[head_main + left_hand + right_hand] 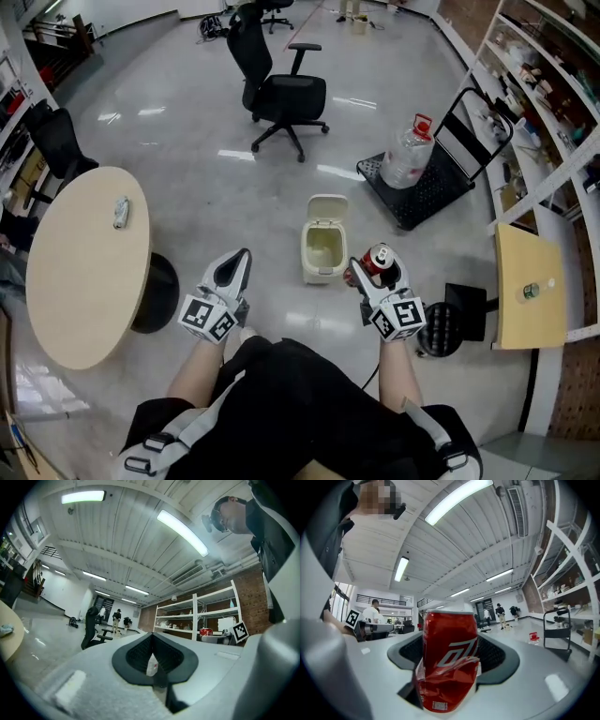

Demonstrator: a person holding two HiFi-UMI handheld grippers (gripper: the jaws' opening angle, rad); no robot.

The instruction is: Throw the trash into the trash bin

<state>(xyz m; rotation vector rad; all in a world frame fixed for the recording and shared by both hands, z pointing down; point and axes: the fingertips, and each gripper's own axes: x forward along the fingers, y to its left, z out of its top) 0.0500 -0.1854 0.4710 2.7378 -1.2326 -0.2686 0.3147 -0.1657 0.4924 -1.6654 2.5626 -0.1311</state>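
The trash bin (323,246) stands on the floor between the left gripper (240,259) and the right gripper (379,268), whose jaws hold a can (380,255) just right of it. A round worktop (80,281) lies left, an office chair (281,94) far behind, and a cart (431,192) with a water jug (409,153) far right.

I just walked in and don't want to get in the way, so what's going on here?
A person has a gripper in each hand. The right gripper is clamped on a dented red can, held just to the side of the small white bin, which stands on the floor with its lid open. The can is not in the bin yet. The left gripper is shut and empty. A crumpled item lies on the round table.
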